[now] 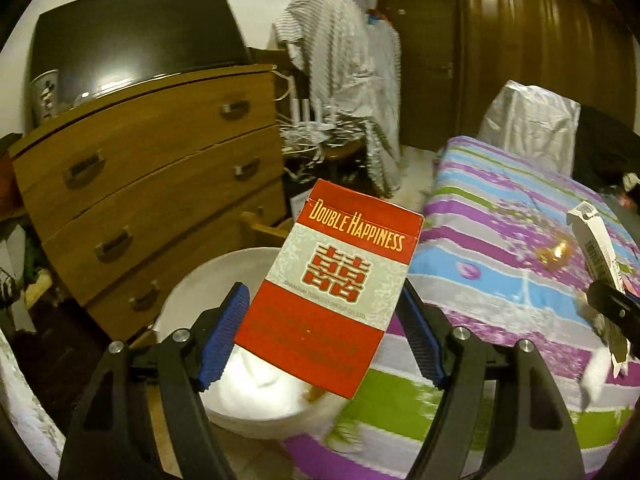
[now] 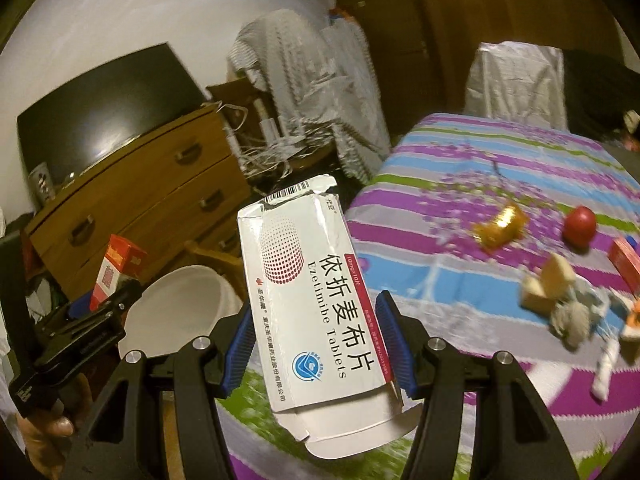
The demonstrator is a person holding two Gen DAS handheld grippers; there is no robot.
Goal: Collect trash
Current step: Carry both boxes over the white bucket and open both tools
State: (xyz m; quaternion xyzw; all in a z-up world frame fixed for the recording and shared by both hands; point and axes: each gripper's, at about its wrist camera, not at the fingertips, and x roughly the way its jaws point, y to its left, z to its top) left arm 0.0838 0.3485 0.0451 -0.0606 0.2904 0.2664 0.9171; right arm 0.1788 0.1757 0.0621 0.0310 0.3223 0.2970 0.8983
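Two grippers are each clamping a piece of trash: the left gripper (image 1: 322, 330) is pinching a red-and-white cigarette pack (image 1: 332, 286) reading "Double Happiness", and the right gripper (image 2: 316, 344) is squeezing a torn white box (image 2: 316, 304) reading "Ezetimibe Tablets". Both loads are hanging beside the striped bedspread (image 2: 460, 208), near the white bin (image 2: 180, 300). Each one should be hovering squarely over the bin's mouth before the jaws are letting go.
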